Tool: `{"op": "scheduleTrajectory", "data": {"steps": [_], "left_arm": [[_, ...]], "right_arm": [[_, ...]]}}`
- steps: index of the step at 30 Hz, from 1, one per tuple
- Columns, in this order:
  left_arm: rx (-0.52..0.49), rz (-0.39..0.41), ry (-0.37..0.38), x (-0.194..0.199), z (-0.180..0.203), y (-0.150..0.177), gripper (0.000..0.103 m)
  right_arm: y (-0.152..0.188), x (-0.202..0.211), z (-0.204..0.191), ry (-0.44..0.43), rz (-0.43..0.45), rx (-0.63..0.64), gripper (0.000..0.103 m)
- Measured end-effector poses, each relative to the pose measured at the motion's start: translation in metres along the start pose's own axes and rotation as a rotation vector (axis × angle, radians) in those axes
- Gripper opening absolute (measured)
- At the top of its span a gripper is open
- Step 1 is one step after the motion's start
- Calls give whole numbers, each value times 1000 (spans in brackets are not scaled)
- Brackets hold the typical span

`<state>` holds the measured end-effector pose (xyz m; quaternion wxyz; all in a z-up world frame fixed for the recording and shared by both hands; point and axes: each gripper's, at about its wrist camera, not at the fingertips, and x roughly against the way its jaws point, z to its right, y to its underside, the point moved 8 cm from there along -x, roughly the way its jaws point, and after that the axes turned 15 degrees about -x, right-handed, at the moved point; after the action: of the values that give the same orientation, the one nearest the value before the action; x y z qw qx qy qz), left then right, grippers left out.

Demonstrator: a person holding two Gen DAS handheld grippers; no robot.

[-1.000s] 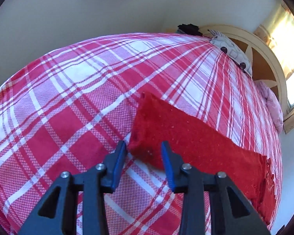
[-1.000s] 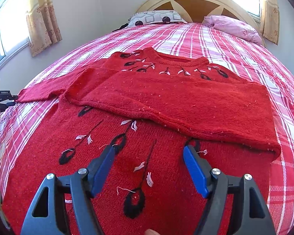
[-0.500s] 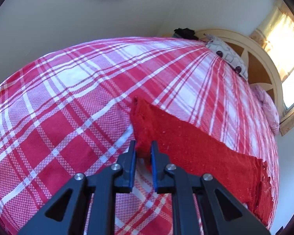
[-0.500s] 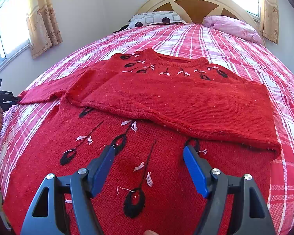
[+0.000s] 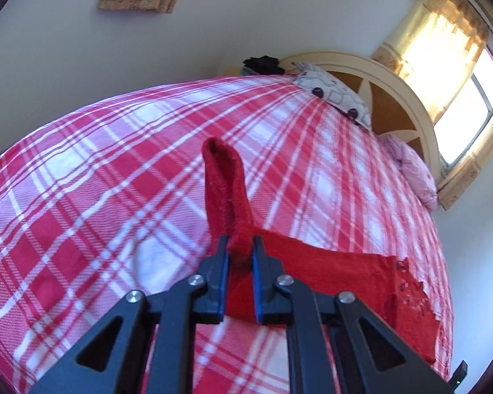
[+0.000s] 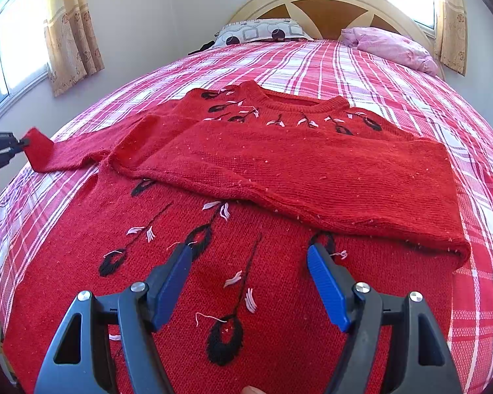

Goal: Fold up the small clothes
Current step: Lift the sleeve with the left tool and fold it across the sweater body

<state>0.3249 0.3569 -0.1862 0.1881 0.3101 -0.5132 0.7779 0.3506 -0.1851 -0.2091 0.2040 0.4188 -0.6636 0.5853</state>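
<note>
Closest to the camera, the right gripper point(image 6: 248, 282) is hovering low over the hem end of the red sweater point(image 6: 246, 197), its blue fingers point(image 6: 172, 282) spread wide apart with nothing between them. The sweater is lying flat, front up, across the plaid bedspread point(image 6: 378, 72), black and white feather stitching showing on the body and around the neckline. One sleeve point(image 6: 312, 177) is already lying folded straight across the chest, covering the middle of the body.

Over at the sweater's other side, the left gripper point(image 5: 240, 256) is clenching the cuff point(image 5: 225, 190) of the other sleeve, fingers point(image 5: 221, 262) pinched tight on the knit, and the cuff is sticking up off the bed in a loop past the fingertips. In the right wrist view that same gripper is showing at the far left edge, with the cuff raised and the rest of the sleeve trailing back to the shoulder along the bedspread.

Further back, a patterned pillow point(image 6: 259, 32) and a pink pillow point(image 6: 391, 46) are sitting against the curved headboard point(image 6: 328, 3), with curtains point(image 6: 72, 26) hanging by the windows.
</note>
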Motion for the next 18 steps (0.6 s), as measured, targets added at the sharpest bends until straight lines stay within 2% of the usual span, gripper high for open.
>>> {"op": "scheduleTrajectory", "data": {"steps": [5, 10, 18], "left_arm": [[-55, 25, 86, 16, 57, -15, 12], [-143, 45, 163, 31, 119, -23, 12], [-229, 72, 286, 52, 212, -24, 12]], "right_arm": [[-5, 13, -5, -7, 16, 2, 74], [-7, 45, -10, -53, 50, 18, 74], [-13, 104, 25, -141, 132, -72, 74]]}}
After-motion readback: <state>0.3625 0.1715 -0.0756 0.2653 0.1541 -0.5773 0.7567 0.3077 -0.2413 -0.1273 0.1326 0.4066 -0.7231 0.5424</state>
